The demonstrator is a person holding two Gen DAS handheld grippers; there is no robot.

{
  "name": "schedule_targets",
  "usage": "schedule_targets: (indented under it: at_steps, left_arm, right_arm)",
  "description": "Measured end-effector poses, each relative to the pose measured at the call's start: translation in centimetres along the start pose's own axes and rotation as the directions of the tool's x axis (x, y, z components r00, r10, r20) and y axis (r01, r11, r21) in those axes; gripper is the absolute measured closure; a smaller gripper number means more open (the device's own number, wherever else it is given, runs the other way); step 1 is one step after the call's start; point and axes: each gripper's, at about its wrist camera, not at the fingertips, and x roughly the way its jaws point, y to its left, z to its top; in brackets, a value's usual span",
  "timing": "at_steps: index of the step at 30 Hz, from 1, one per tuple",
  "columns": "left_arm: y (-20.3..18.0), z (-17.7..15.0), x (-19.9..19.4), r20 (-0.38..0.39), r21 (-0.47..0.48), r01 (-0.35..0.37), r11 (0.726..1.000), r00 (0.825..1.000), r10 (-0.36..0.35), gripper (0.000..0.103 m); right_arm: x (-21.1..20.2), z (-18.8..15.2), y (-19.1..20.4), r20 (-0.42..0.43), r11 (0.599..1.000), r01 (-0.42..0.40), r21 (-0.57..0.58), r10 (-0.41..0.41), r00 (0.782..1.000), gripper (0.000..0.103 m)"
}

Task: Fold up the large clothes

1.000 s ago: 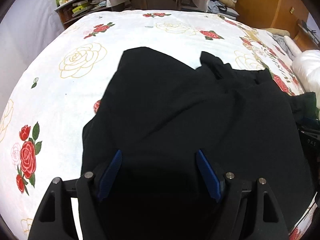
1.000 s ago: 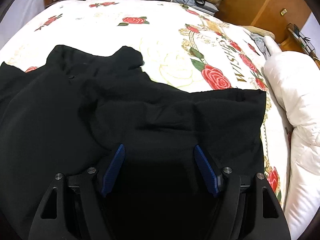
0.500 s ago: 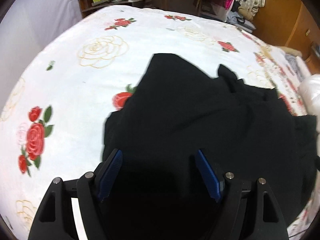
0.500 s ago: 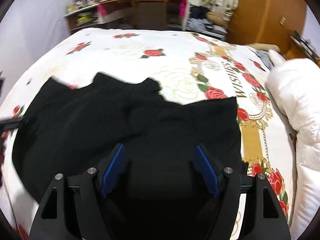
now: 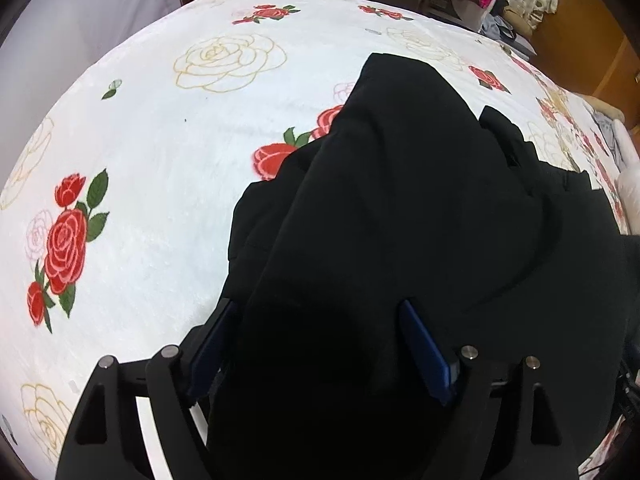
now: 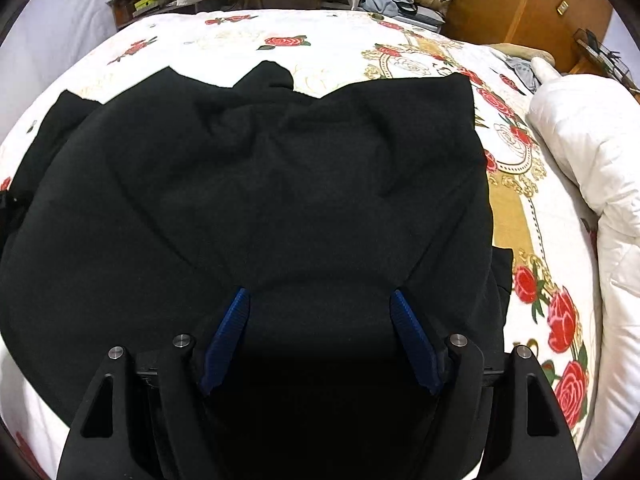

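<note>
Bed covered by a white plush blanket (image 5: 168,152) printed with red and gold roses. White quilted duvet (image 6: 592,168) bunched at its right side. Cluttered brown wooden shelf (image 6: 140,4) against a pale wall (image 5: 100,12). Orange-brown wooden wardrobe (image 6: 520,4) beyond.
</note>
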Motion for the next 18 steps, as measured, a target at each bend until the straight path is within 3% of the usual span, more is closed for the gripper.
schedule_targets:
  at_steps: [3, 8, 14, 18]
  left_arm:
    - [0.0, 0.0, 0.1, 0.006, 0.017, -0.021, 1.000, 1.000, 0.021, 0.012]
    - [0.3, 0.2, -2.0, 0.019, 0.042, 0.027, 0.999, 0.999, -0.028, 0.014]
    - [1.8, 0.3, -6.4, 0.052, 0.090, 0.180, 0.980, 0.981, -0.185, 0.014]
    - [3.0, -0.3, -7.9, 0.067, 0.170, 0.180, 0.969, 0.979, -0.194, 0.014]
  right_arm:
    - [0.1, -0.2, 0.2, 0.008, 1.000, 0.007, 0.004, -0.007, 1.000, 0.029]
    - [-1.0, 0.2, -0.3, -0.025, 1.000, -0.004, 0.019, 0.004, 1.000, 0.029]
    - [-7.0, -0.7, -2.7, 0.141, 0.986, -0.113, 0.119, 0.095, 0.985, 0.027]
    - [-9.1, -2.2, -5.2, 0.161, 0.981, -0.133, 0.145, 0.109, 0.981, 0.025]
